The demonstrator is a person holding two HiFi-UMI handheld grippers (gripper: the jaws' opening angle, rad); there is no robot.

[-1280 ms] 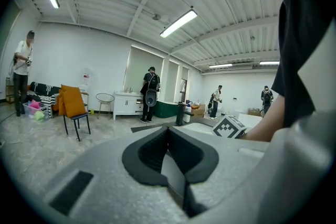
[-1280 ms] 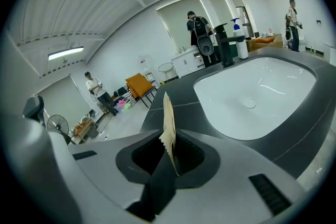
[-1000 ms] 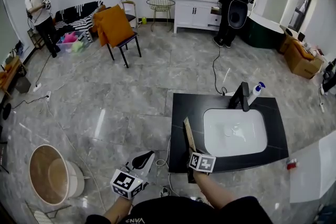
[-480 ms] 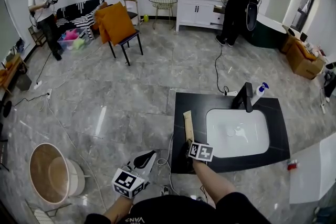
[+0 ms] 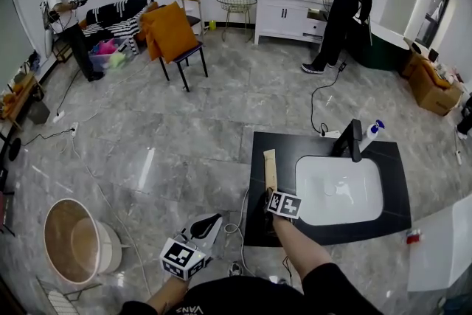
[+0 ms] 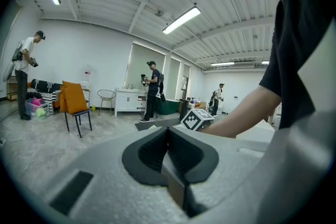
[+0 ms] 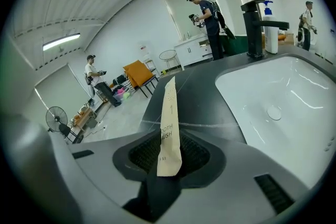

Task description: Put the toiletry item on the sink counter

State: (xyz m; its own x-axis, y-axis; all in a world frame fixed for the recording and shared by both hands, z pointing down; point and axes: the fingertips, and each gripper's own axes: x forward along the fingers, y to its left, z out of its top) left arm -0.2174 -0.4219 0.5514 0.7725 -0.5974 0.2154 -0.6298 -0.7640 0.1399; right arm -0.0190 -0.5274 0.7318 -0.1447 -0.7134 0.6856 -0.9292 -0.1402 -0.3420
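You're at the release step. Your right claw [image 5: 271, 192] has just been opening, and its jaws now stand apart with the near end of the paper-wrapped toothbrush packet [image 5: 270, 167] between the pads, which seem to have let go of it. The packet lies lengthwise on the bare strip of the black counter [image 5: 258, 226] between its left edge and the white basin [image 5: 339, 192], pointing toward the back edge. Your left claw [image 5: 209, 222] hangs off the counter's front-left corner, jaws closed together on nothing.

Placement looks almost done. Next you'll likely want to draw the right claw straight back toward the front edge without snagging the packet's near end, so that it settles flat and doesn't slide toward the basin.

The counter is glossy and dark, with a black faucet [image 5: 354, 140] and a pump bottle [image 5: 373, 130] near its back edge. It sits low on a grey marble-look floor, in a large room with a wooden tub [image 5: 74, 243], an orange chair [image 5: 173, 33], a white vanity [image 5: 291, 11] and other people standing well apart.
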